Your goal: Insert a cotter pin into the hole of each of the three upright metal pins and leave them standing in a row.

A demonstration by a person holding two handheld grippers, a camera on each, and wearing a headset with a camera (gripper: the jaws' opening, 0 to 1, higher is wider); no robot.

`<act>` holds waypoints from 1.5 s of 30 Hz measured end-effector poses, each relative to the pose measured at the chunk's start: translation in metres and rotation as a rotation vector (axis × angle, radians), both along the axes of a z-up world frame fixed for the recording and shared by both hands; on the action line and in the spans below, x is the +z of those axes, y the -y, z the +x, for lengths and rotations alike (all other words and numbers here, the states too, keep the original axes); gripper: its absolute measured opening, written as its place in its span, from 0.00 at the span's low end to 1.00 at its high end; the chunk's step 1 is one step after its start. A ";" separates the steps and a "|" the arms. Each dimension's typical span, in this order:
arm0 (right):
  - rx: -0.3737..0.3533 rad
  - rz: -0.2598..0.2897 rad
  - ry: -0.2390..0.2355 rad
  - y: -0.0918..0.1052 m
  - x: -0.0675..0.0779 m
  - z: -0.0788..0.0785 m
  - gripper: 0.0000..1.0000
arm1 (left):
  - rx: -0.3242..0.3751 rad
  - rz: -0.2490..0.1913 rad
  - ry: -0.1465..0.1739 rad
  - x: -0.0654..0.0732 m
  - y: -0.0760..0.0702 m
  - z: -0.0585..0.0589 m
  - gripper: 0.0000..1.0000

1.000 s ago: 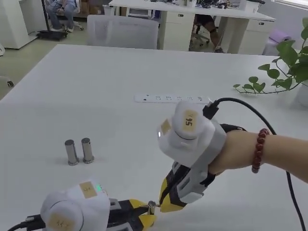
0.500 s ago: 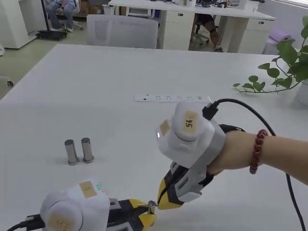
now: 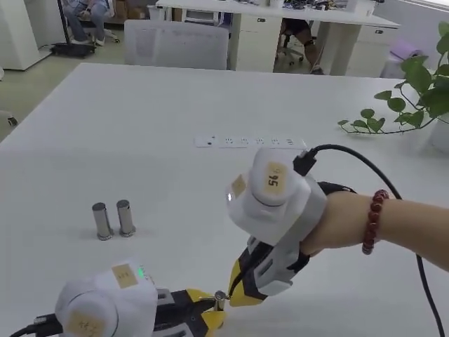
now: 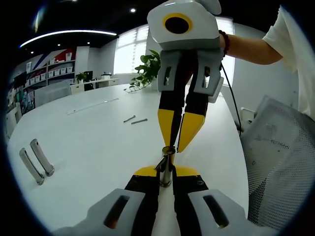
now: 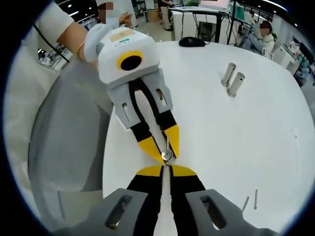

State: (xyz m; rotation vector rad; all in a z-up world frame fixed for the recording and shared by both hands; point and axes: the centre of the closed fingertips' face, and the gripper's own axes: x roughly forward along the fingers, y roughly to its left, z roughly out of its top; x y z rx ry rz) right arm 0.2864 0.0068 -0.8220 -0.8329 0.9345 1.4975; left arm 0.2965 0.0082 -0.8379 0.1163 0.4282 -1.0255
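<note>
- Three metal pins were out: two standing metal pins (image 3: 114, 219) stood upright and side by side on the table (image 3: 175, 105), left of the power strip (image 3: 249, 142) and nearer the person. The third was held off the table, well to the near side of the power strip.
- That held metal pin (image 4: 166, 172) was clamped by its lower shaft in the left gripper (image 3: 212, 311). Its long axis ran roughly upright and crosswise to the jaws, with its top end free.
- It looked like solid steel: stiff, smooth, likely slippery and heavy for its size. The low grip made sense, since it left the hole near the top clear.
- The right gripper (image 3: 235, 300) came down from above, its jaws pinched almost together at the pin's top, apparently on a cotter pin (image 5: 167, 145).
- The cotter pin was thin wire, light and easily bent, so I'd hold it near its head and push straight. It was too fine for me to tell its exact heading.
- Two spare cotter pins (image 4: 134, 119) lay flat on the table, on the near side of the power strip.
</note>
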 end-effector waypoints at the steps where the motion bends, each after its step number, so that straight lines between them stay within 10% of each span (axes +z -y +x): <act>1: -0.002 0.001 -0.001 0.000 0.000 0.000 0.07 | -0.003 0.008 -0.001 -0.002 0.000 0.000 0.08; 45: -0.107 0.202 0.005 -0.021 0.002 0.000 0.15 | 0.012 -0.084 -0.018 0.030 -0.022 -0.019 0.56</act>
